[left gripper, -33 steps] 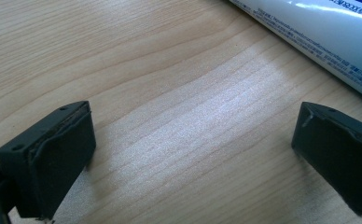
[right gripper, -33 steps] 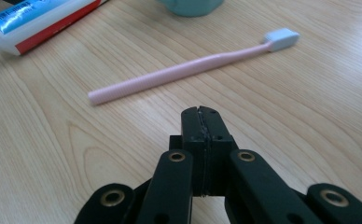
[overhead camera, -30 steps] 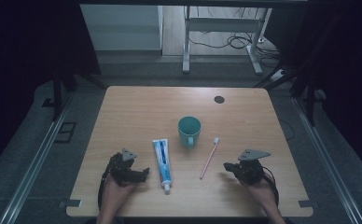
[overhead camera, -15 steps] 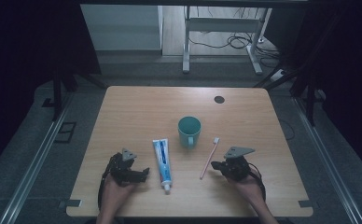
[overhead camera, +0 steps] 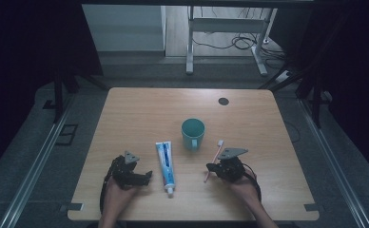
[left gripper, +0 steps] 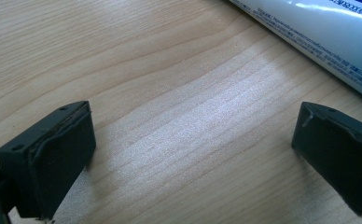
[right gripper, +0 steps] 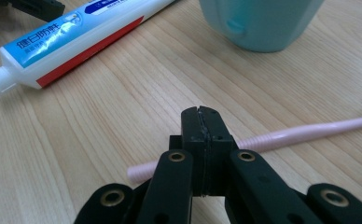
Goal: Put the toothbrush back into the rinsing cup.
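Observation:
A pink toothbrush (overhead camera: 216,153) lies on the wooden table (overhead camera: 140,109), right of a teal cup (overhead camera: 192,133). A white and blue toothpaste tube (overhead camera: 165,163) lies left of the cup, cap toward the person. My right gripper (overhead camera: 212,169) is shut, its tip over the lower end of the toothbrush handle. In the right gripper view the pressed-together jaws (right gripper: 201,116) stand just in front of the handle (right gripper: 309,130), with nothing between them. My left gripper (overhead camera: 143,177) rests open beside the tube; its view shows bare wood between the jaws (left gripper: 193,144) and the tube (left gripper: 319,32) at the upper right.
A small dark round grommet (overhead camera: 223,101) sits near the table's far right corner. Beyond the far edge stands a desk frame with cables on the floor. The cup (right gripper: 263,23) and the tube (right gripper: 81,37) lie just beyond the right gripper.
My right gripper has slid left across the table up to the toothbrush handle, staying shut. The left gripper and the objects have not moved.

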{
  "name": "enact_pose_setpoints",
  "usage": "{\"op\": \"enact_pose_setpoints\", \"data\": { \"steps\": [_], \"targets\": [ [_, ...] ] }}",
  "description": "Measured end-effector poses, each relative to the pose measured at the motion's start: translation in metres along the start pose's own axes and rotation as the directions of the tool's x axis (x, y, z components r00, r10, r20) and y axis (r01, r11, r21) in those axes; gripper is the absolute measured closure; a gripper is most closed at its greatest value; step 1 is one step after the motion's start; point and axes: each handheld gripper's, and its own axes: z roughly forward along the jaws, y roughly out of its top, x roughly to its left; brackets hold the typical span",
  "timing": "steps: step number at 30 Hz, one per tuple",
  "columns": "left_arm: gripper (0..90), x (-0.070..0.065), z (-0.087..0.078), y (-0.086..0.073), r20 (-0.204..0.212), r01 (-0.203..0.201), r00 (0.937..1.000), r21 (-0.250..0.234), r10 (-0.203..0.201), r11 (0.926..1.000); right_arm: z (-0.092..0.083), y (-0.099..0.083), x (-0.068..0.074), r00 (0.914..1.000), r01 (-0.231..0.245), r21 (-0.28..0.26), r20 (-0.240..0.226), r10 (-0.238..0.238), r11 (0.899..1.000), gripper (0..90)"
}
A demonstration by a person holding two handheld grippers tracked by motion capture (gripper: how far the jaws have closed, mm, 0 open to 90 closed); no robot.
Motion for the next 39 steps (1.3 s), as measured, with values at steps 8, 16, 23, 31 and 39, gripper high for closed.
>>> {"op": "enact_pose_setpoints", "data": {
  "steps": [8,16,23,31,39],
  "targets": [
    [0.0,0.000,0.000,0.000,0.000,0.000,1.0000,0.000,0.000,1.0000,0.008,-0.002,0.000,1.0000,-0.003,0.022,-0.003,0.003,1.000,89.3],
    [0.0,0.000,0.000,0.000,0.000,0.000,1.0000,0.000,0.000,1.0000,0.005,-0.008,-0.004,0.9998,-0.018,0.034,0.001,0.018,0.999,89.2],
    [0.0,0.000,0.000,0.000,0.000,0.000,1.0000,0.000,0.000,1.0000,0.001,-0.012,-0.008,0.9996,-0.029,0.040,0.007,0.029,0.999,89.3],
    [0.0,0.000,0.000,0.000,0.000,0.000,1.0000,0.000,0.000,1.0000,-0.007,-0.020,-0.012,0.9991,-0.036,0.052,0.025,0.035,0.998,89.3],
    [0.0,0.000,0.000,0.000,0.000,0.000,1.0000,0.000,0.000,1.0000,-0.016,-0.027,-0.018,0.9981,-0.049,0.058,0.040,0.047,0.997,89.2]
  ]
}}
